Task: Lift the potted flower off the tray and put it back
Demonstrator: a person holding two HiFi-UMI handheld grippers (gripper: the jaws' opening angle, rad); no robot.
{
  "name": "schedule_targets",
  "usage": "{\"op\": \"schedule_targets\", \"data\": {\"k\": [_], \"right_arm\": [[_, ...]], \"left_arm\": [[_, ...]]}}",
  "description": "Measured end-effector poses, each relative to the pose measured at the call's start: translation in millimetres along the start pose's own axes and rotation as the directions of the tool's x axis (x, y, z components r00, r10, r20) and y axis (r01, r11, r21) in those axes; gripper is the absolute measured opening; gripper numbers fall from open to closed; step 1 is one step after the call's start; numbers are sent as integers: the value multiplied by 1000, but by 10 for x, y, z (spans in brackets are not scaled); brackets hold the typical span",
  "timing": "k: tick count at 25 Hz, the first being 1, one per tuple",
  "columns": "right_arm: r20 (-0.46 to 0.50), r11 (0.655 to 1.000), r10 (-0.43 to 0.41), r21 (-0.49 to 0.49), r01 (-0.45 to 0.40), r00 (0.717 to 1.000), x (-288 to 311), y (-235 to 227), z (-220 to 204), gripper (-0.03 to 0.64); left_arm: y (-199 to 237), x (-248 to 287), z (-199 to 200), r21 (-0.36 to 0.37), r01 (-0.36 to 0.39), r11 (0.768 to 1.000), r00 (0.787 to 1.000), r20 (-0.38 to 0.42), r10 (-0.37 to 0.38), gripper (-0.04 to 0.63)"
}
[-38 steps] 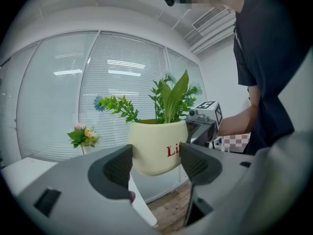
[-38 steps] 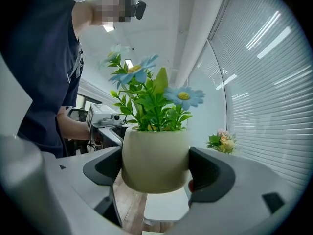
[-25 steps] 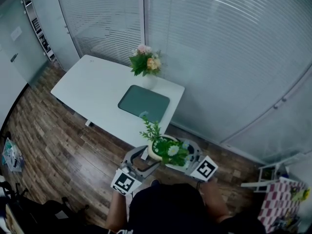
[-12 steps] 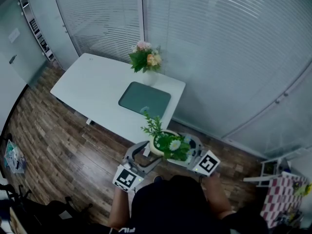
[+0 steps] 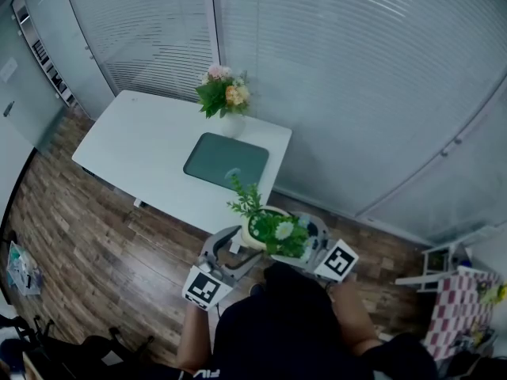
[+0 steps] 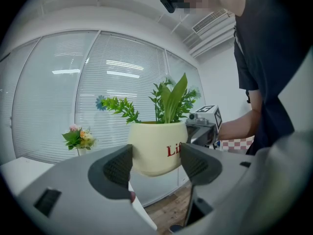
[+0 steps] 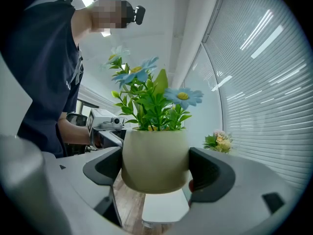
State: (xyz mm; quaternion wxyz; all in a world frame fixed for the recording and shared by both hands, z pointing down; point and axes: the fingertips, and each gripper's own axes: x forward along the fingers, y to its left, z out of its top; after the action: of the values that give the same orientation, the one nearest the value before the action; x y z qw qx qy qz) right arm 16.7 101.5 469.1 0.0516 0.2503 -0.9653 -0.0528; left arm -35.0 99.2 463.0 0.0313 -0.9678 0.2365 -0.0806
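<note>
Potted flower [image 5: 265, 234] held in air over wood floor [image 5: 95, 236], just off near edge of desk [image 5: 135, 141], well apart from green tray [image 5: 226, 161]. Cream pot clamped by left gripper [image 5: 236, 252] and right gripper [image 5: 307, 248], one from each side. Bouquet [image 5: 221, 96] seen at desk's far edge, just beyond tray.

One potted flower [image 5: 269, 234]. One green tray [image 5: 226, 161]. One white table [image 5: 135, 145]. One vase of flowers [image 5: 222, 100]. Two grippers: left gripper [image 6: 156, 163], right gripper [image 7: 155, 168]. One person [image 5: 293, 331].
</note>
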Motion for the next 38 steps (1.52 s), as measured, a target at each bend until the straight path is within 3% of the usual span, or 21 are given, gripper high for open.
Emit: {"op": "schedule_targets", "data": {"k": [15,32,36,38], "right_arm": [[-141,1000,25,7,-24,990,329,-648,-500,397],[-163,996,60,77,-48,985,794,-1619,-941,397],[-220,994,63,105,-41,973,898,-1726,-1176,397],[-202,993,67,107,-46,977,973,-1801,-1216,397]], "left_arm": [[643,433,-302,-39,-15,999,998,-67,13,293],[1517,1126,-688,-91,-18,996,995,-96,9,293],[1647,1220,-929,-65,-19,998,988,-156,8,293],[1727,1273,-996,-79,-23,997,986,-168,10,293]]}}
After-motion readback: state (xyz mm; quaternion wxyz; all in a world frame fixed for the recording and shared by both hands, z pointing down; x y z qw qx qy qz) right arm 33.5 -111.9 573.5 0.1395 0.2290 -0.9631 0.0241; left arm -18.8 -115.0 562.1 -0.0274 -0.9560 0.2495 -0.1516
